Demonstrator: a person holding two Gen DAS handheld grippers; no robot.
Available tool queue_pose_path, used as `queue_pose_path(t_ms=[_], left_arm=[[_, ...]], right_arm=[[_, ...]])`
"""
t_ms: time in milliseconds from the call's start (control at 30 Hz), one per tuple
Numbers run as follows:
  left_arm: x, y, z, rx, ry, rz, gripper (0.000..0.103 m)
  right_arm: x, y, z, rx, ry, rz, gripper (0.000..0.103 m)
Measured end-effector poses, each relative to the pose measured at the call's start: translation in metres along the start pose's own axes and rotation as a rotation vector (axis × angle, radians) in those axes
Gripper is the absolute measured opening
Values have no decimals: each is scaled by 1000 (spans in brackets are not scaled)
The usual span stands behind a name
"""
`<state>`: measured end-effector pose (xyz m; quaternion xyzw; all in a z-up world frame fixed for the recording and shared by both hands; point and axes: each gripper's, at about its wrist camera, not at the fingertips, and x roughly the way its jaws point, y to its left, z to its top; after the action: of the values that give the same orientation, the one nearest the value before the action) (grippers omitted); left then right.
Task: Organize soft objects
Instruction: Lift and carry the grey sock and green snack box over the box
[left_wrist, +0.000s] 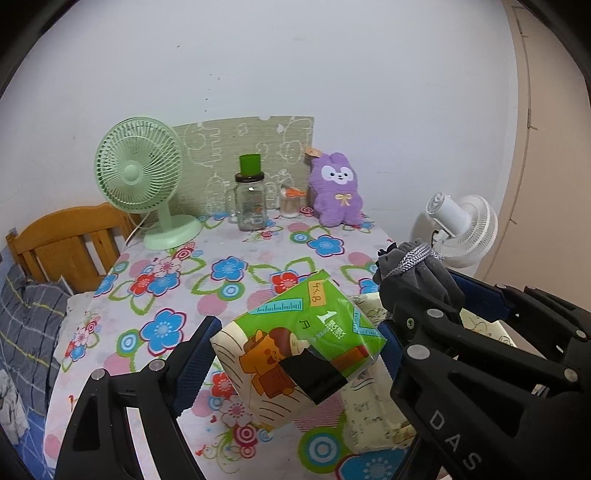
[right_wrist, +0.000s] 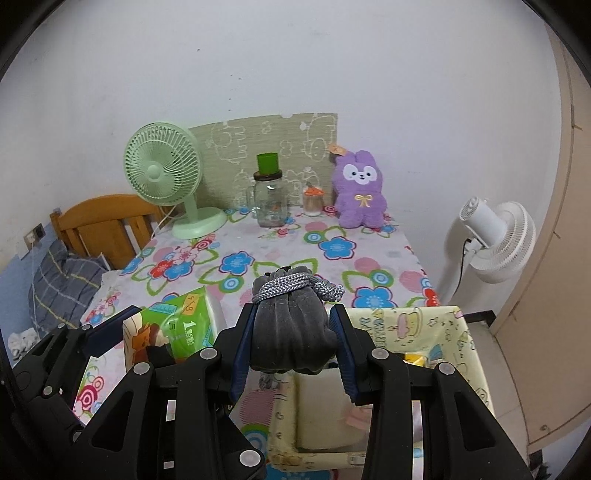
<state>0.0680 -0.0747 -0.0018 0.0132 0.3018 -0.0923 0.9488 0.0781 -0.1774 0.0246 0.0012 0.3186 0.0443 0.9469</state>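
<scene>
A: Right claw (right_wrist: 291, 341) grips the dark grey velvet drawstring pouch (right_wrist: 291, 332) above the cream cartoon-print fabric box (right_wrist: 469, 343); left claw (left_wrist: 295, 354) grips the green plastic-wrapped tissue pack (left_wrist: 299, 347) beside that box.

B: Centre each over the box, lower, then release.

Even, diffuse indoor light, moderately bright; shadows are faint and soft. Both fisheye views bow straight lines strongly outward and end in dark circular vignettes. Focus is sharp throughout, with a small glint on the glass jar (left_wrist: 251, 206)

Two fans (right_wrist: 164, 173) (right_wrist: 496, 242), one plush rabbit (right_wrist: 360, 192), one tissue pack (left_wrist: 299, 341), one pouch (right_wrist: 291, 332)
</scene>
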Motion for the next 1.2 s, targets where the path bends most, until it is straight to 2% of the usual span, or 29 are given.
queue_pose_path(t_ms=[433, 1200], left_arm=[[7, -29, 5, 38, -5, -41, 87], [42, -84, 4, 122, 58, -124, 87]], right_arm=[[-7, -32, -2, 36, -15, -38, 43], [8, -90, -19, 129, 20, -104, 43]])
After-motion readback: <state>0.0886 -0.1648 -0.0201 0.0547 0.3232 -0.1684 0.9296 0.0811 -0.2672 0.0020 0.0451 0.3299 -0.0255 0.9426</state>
